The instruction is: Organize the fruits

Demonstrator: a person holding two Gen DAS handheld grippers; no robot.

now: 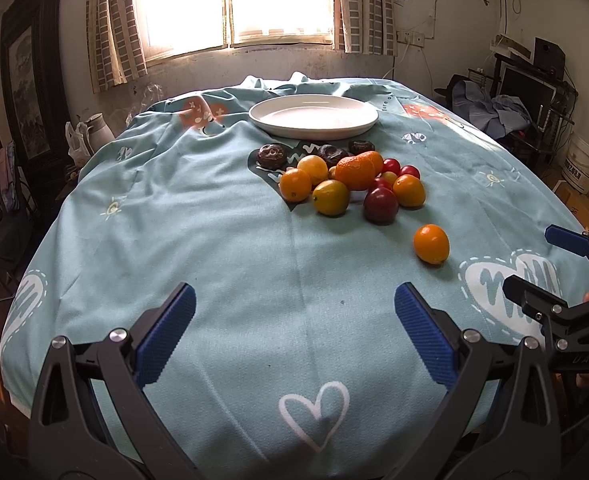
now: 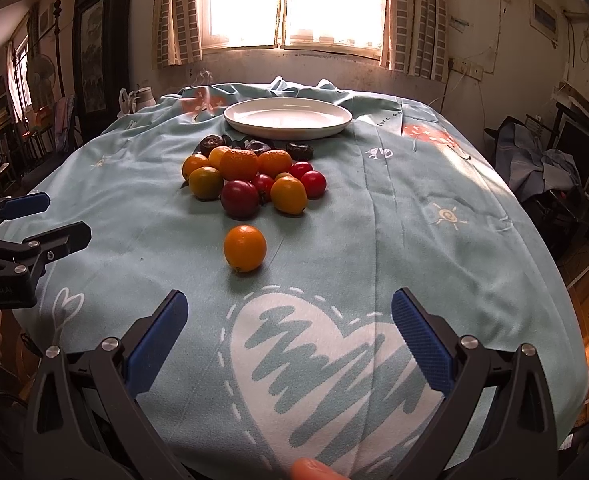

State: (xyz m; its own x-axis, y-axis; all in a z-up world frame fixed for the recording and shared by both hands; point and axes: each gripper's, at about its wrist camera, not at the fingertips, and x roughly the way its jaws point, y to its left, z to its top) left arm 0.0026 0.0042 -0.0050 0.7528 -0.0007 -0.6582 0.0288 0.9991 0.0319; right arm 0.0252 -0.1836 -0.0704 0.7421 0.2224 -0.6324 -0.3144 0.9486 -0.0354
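Note:
A pile of fruit (image 1: 350, 184) lies mid-table: several orange citrus, red cherry tomatoes, a dark red plum (image 1: 380, 205) and dark dried fruits (image 1: 272, 155). The pile also shows in the right wrist view (image 2: 250, 180). One orange kumquat (image 1: 431, 244) lies apart, nearer me; in the right wrist view it (image 2: 245, 248) sits just ahead of my right gripper. An empty white plate (image 1: 313, 115) (image 2: 288, 118) stands behind the pile. My left gripper (image 1: 294, 320) is open and empty above the cloth. My right gripper (image 2: 288, 320) is open and empty.
A light blue tablecloth (image 1: 214, 240) with heart prints covers the table. My right gripper shows at the right edge of the left wrist view (image 1: 566, 276); my left gripper shows at the left edge of the right wrist view (image 2: 34, 220). Window and curtains stand behind; clutter stands on both sides.

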